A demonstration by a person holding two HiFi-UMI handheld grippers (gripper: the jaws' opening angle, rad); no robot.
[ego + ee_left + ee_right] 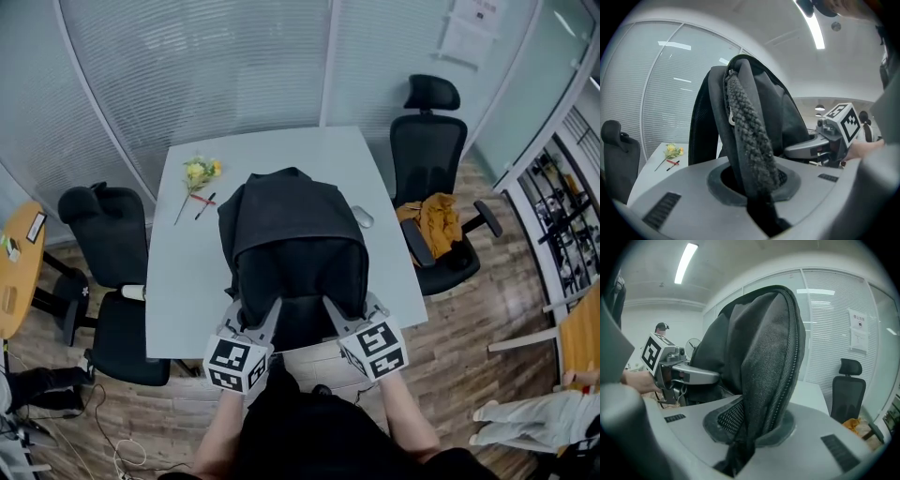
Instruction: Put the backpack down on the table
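Note:
A black backpack (295, 253) stands upright over the near half of the white table (187, 272). I cannot tell whether its base touches the tabletop. My left gripper (265, 315) is shut on the pack's left shoulder strap (750, 140), a padded mesh band that runs up out of the jaws. My right gripper (336, 315) is shut on the other padded strap (764, 380). The two grippers sit side by side at the table's near edge, and each shows in the other's view: the right gripper (806, 149) and the left gripper (705, 377).
A yellow flower sprig (199, 173) and a pen (204, 204) lie at the table's far left, a computer mouse (363, 217) at its right edge. Black office chairs stand left (103, 253) and right (427, 159), the right one bearing an orange cloth (433, 220). A wooden side table (19, 272) is far left.

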